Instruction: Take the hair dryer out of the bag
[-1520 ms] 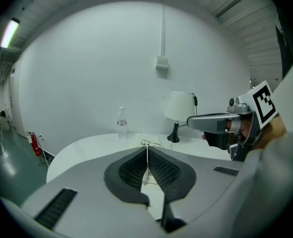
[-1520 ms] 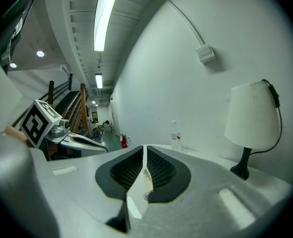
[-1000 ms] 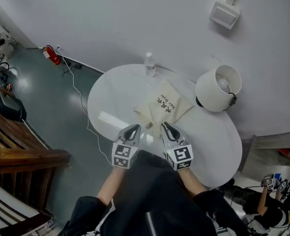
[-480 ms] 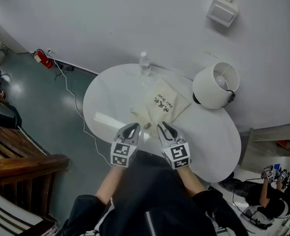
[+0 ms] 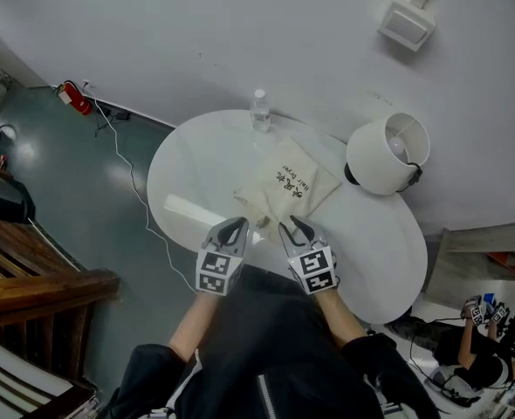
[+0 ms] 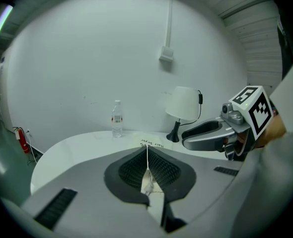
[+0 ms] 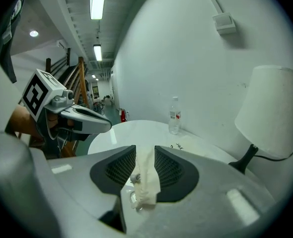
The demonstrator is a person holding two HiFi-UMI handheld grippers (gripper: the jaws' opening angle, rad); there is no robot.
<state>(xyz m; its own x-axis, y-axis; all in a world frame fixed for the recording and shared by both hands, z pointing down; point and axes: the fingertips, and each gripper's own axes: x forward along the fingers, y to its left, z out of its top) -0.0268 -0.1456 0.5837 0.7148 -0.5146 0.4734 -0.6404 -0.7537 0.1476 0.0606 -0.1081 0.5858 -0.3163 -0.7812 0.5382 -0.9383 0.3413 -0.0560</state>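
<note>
A round white bench (image 5: 188, 177) stands against a pale wall, seen steeply from above. A cream cloth bag (image 5: 290, 182) with dark print lies flat near the middle of the bench, its near corner turned toward the person. The hair dryer itself cannot be seen.

The person's two arms in dark sleeves reach forward side by side to the bag's near edge. The left gripper (image 5: 236, 226) is closed tight, its pads pinching a thin strip of the bag's cloth at that edge. The right gripper (image 5: 292, 226), just beside it, has its jaws moderately apart. They have just been opening, and a loose fold of the bag's cloth lies in the gap between them.

A clear water bottle (image 5: 260, 112) stands upright at the far rim of the bench, beyond the bag. A lamp (image 5: 387, 154) with a white shade stands to the bag's right, near it but apart. A red fire extinguisher (image 5: 72, 97) sits on the grey floor by the wall, well away to the left.
</note>
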